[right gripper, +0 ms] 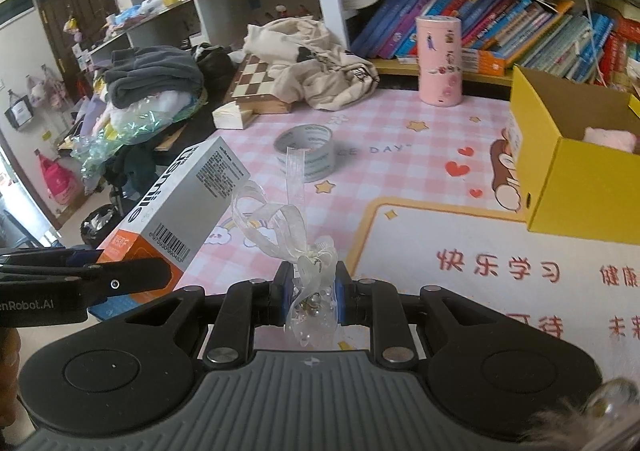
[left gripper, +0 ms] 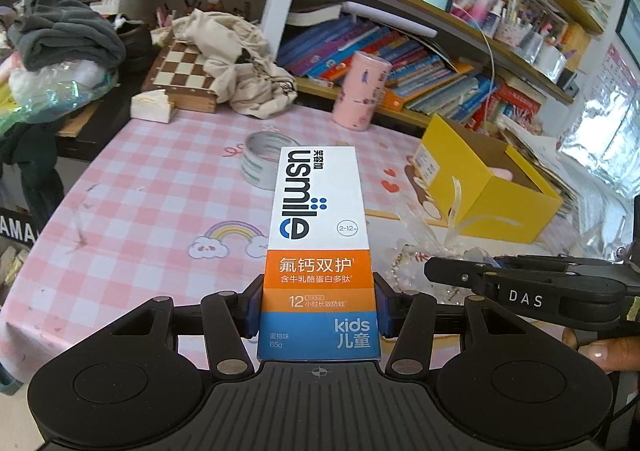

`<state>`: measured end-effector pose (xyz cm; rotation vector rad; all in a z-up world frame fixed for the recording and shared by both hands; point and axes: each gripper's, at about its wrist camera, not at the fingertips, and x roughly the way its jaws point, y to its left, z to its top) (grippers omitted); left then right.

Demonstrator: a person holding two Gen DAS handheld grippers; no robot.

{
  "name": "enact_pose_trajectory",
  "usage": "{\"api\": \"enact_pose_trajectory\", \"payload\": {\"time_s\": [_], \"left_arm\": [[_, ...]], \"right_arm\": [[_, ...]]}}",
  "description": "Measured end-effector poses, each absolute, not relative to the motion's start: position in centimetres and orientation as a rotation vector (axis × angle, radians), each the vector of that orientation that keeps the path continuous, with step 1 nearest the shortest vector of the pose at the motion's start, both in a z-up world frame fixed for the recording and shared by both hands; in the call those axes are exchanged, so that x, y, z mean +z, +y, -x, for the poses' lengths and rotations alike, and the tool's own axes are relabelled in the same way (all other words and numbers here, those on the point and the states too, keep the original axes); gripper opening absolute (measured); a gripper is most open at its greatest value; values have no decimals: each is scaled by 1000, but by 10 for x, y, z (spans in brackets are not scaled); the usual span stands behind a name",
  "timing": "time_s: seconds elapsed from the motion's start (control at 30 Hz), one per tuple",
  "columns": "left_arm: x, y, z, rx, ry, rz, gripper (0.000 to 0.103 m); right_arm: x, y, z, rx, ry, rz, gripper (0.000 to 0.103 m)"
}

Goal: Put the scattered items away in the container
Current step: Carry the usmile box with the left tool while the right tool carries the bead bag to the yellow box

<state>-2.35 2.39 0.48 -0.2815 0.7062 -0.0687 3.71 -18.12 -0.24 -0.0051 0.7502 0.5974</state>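
Observation:
My left gripper point(left gripper: 318, 307) is shut on a white, orange and blue usmile toothpaste box point(left gripper: 318, 235) and holds it above the pink checked table; the box also shows at the left of the right wrist view point(right gripper: 188, 203). My right gripper point(right gripper: 310, 297) is shut on a small clear gift bag with beads and a white ribbon point(right gripper: 308, 283), which also shows in the left wrist view point(left gripper: 416, 263). The open yellow box point(left gripper: 492, 187) stands at the right, with something pink inside point(right gripper: 608, 137). A roll of tape point(right gripper: 308, 151) lies on the table ahead.
A pink cylindrical tin point(right gripper: 439, 61) stands at the back by the bookshelf point(right gripper: 500, 31). A chessboard point(right gripper: 256, 85) under a beige cloth point(right gripper: 316, 63) and a pile of clothes and plastic point(right gripper: 152, 91) crowd the back left. The table edge drops off at the left.

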Motion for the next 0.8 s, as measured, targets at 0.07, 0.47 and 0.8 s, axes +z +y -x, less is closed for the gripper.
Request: {"api": "enact_pose_trajectory", "payload": {"time_s": [0.07, 0.47, 0.8], "left_arm": [[5, 20, 21, -77, 708, 281, 51], [5, -10, 4, -156, 715, 272, 51], [2, -41, -12, -271, 745, 234, 51]], "right_arm": [[-2, -186, -37, 586, 750, 2, 19], [2, -218, -41, 523, 744, 3, 19], [1, -255, -38, 422, 744, -39, 19]]}}
